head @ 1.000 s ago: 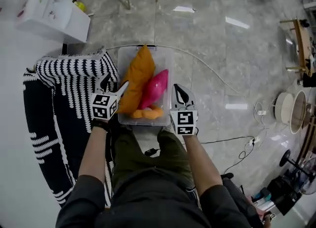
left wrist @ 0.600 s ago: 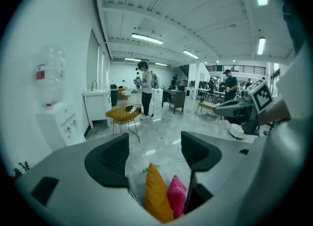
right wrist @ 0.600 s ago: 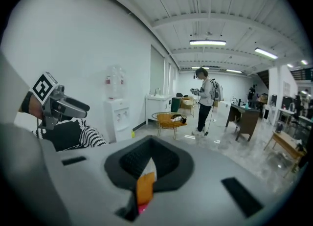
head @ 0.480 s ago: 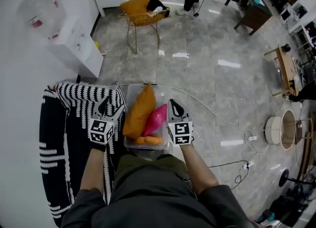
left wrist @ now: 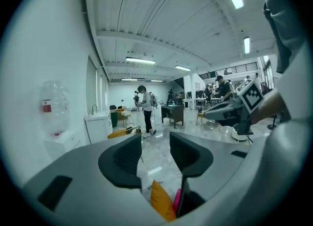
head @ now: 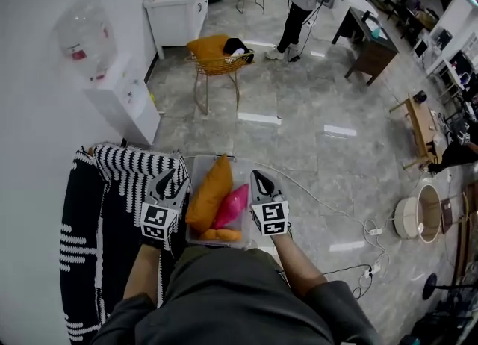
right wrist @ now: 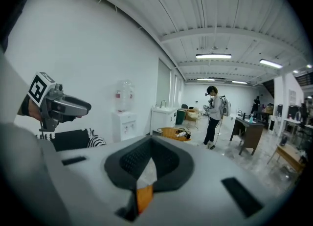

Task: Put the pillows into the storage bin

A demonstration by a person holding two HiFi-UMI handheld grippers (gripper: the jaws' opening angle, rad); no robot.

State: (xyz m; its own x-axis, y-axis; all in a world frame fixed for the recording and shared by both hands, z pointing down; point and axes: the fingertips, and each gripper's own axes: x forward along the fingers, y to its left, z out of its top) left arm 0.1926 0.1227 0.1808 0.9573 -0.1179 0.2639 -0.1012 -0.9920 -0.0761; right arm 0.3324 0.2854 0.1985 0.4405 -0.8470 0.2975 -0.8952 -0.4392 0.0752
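**Both grippers held out in front, side by side and apart, tilted slightly downward**

The left gripper (head: 172, 181), at the end of the bare left forearm (head: 142, 276), has its jaws a moderate gap apart. They have just been closing, and nothing sits between them. The right gripper (head: 258, 177), on the right forearm (head: 299, 270), has its jaw tips brought together and grips nothing.
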